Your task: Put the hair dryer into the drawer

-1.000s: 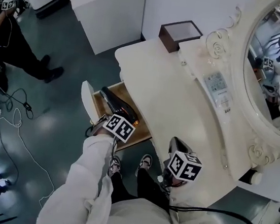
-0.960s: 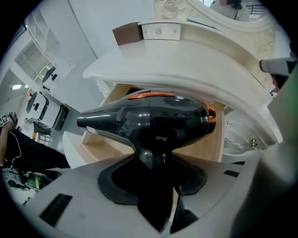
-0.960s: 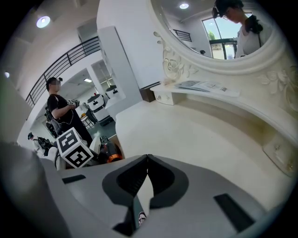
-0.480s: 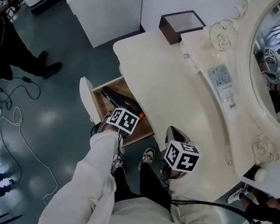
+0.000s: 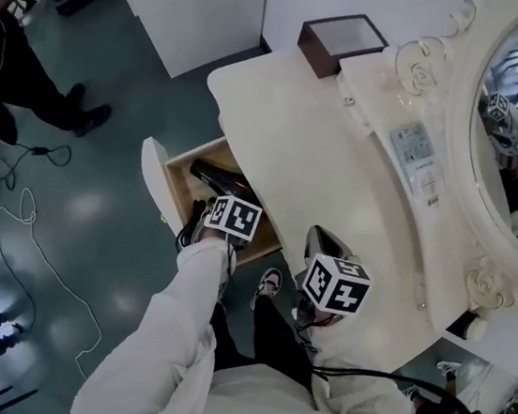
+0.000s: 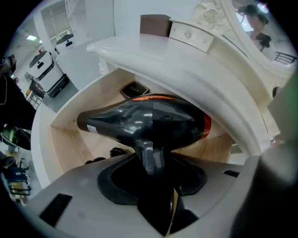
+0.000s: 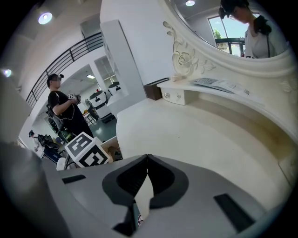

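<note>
cream dressing table overhanging open drawer, left tongs pinching hair dryer handle over it, right tongs pressed together

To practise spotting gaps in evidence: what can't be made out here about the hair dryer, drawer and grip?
Left gripper view: the hair dryer, held by the left gripper, hides whether it rests on the drawer floor.
Head view: the marker cube hides that grip; the tabletop covers the drawer's back.
</note>
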Demonstrator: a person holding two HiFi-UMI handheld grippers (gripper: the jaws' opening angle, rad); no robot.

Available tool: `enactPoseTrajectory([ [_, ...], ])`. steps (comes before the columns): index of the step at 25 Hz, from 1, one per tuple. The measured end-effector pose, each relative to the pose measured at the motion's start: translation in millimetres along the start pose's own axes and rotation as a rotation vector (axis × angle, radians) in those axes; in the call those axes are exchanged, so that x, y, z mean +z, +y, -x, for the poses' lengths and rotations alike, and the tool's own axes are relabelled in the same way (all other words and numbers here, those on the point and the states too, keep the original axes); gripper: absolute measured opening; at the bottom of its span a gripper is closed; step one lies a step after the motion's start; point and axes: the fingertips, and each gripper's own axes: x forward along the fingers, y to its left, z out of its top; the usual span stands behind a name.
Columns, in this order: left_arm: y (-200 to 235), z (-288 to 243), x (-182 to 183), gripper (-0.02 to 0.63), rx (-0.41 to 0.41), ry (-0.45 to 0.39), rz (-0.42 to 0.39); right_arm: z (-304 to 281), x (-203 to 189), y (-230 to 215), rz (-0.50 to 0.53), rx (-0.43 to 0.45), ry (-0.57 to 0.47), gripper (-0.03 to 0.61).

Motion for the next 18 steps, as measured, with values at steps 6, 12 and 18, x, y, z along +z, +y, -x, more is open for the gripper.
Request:
enactPoseTrajectory([
  [6, 3.4, -3.0, 12.2, 0.176, 0.016, -0.055, 0.088, -0.5, -0.1, -7.6, -0.010, 0.000, 0.005, 0.061],
  [12, 7.3, -5.4, 28.2, 0.176, 0.014, -0.116, 0.225, -0.3, -6.5, -6.3, -0.033, 0.019, 0.007, 0.061],
  [18, 1.9, -12.5, 36.7, 0.176, 0.004, -0.221, 0.348, 2.7, -10.5, -13.4, -0.049, 0.016, 0.010, 0.061],
])
